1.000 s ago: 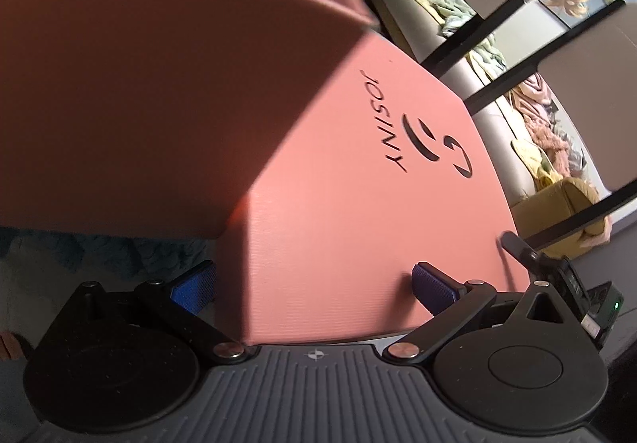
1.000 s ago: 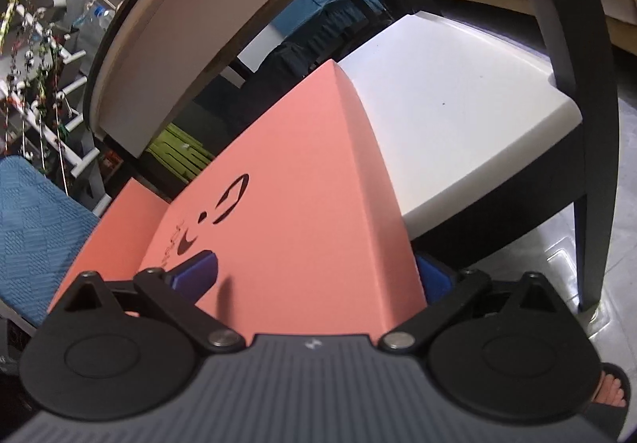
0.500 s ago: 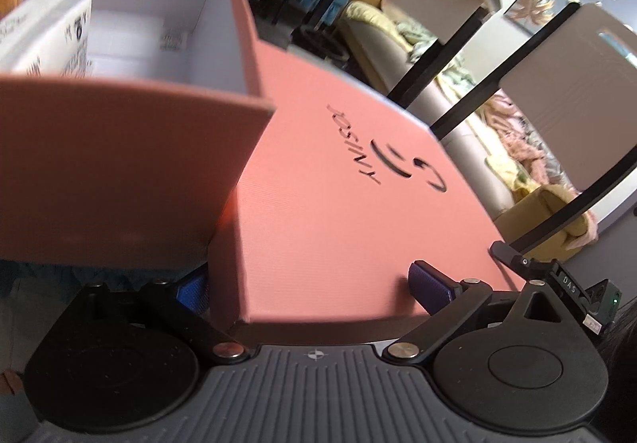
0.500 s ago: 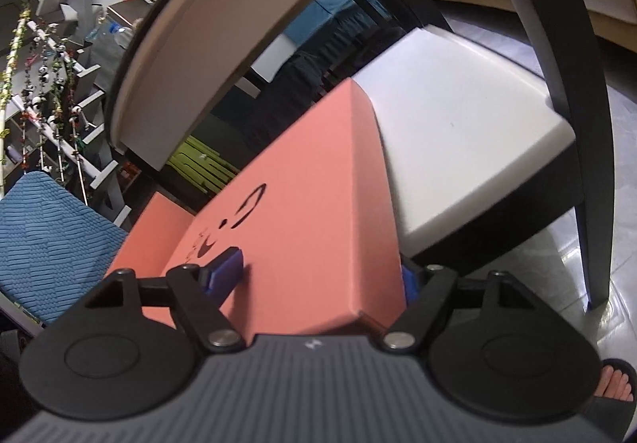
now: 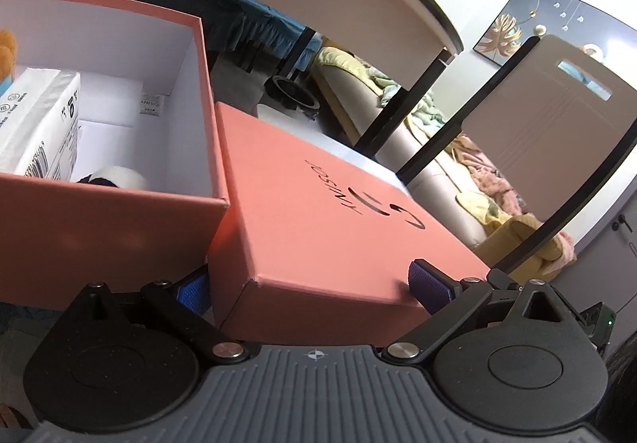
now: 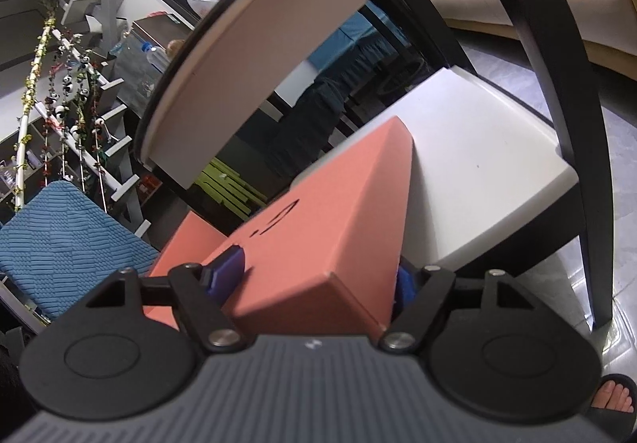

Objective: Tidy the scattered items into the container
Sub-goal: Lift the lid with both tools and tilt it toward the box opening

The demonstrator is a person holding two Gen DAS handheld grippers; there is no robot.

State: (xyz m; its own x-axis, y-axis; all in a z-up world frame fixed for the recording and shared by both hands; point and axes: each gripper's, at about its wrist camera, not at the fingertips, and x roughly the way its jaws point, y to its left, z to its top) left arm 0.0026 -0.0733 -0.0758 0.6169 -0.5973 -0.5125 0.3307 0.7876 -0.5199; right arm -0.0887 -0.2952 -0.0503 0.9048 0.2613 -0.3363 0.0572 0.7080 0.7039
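We see the open coral box [image 5: 119,228] w/ a white packet [image 5: 38,124] & a roll [image 5: 119,177] inside; its lid [image 5: 318,220] sits tilted just beside it. Left claw [image 5: 314,285] & right claw [image 6: 318,275] both grip the lid, 1 corner each

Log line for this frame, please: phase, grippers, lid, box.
phase: lifting lid | left gripper: shut on lid | right gripper: shut on lid | box: open, items inside, lid beside it

Soft, even indoor light, mild shadows, sharp focus, and strong fisheye bending with dark vignetted corners.
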